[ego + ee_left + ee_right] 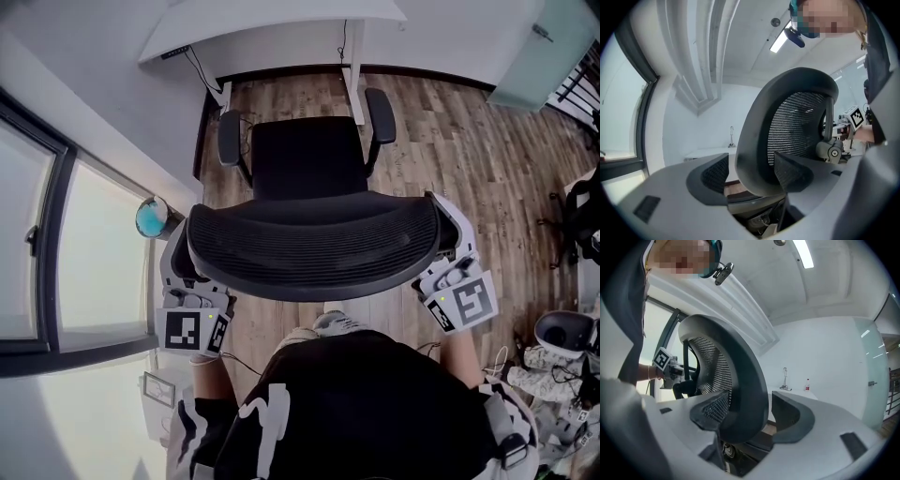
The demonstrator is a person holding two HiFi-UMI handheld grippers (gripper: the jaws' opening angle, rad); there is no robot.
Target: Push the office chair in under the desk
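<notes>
Two grippers lose their tips behind the curved mesh backrest (314,248) in the head view, the left gripper (180,267) and right gripper (450,253) at its ends. The black office chair (305,155), base hidden, faces the white desk (272,28), cut off at the frame's top, with open plank floor (450,141) to the right. In the left gripper view the jaws stand spread astride the backrest's smooth rim with a gap at the left pad, and in the right gripper view they stand likewise, with a gap at the right pad.
</notes>
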